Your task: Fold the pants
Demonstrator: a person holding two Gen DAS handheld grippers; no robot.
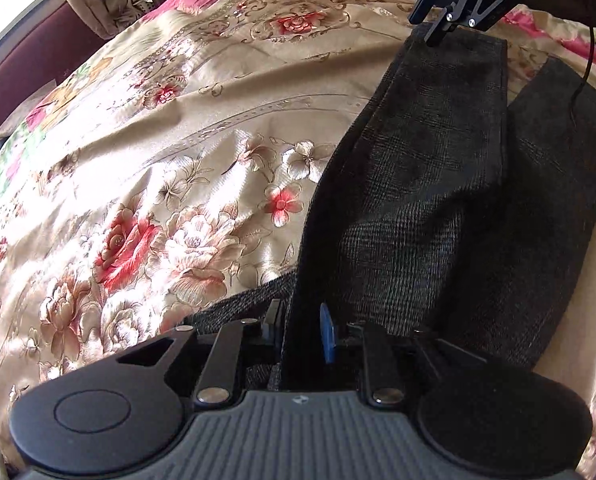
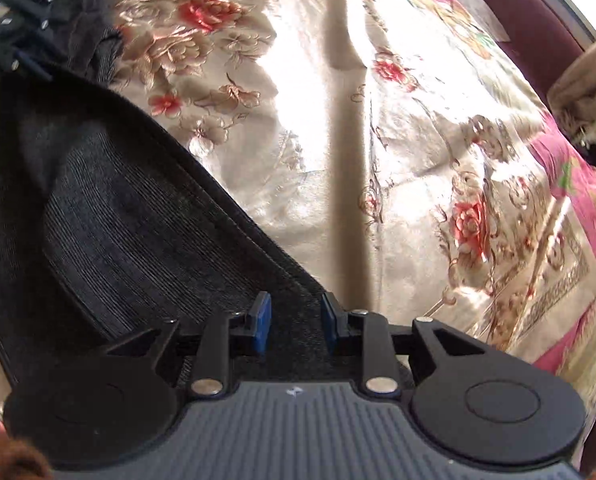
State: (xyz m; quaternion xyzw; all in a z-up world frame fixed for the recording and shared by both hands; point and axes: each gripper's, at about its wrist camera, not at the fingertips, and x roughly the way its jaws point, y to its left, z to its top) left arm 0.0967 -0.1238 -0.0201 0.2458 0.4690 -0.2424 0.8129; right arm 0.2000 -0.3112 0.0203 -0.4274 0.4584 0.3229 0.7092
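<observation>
- Currently, the fold is in progress: the pants [image 1: 429, 184] lie on the floral bedspread [image 1: 146, 168], one dark leg raised between both claws.
- Left claw [image 1: 301, 332]: pinching fabric at one end.
- Right claw [image 2: 296, 326]: jaws spread around cloth; grip looks loose.
- Next move: probably carry the raised leg across and align edges.
- Containers: none visible.

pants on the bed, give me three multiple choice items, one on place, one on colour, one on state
1. What do the pants lie on?
A. floral bedspread
B. wooden floor
C. bare mattress

2. What colour are the pants?
A. red
B. dark grey check
C. white

3. How does the left hand-held gripper meet them?
A. apart from them
B. fabric between its fingers
C. resting flat on top

Key:
1 A, the floral bedspread shows around them.
2 B, dark woven check.
3 B, cloth runs up between the pads.
</observation>
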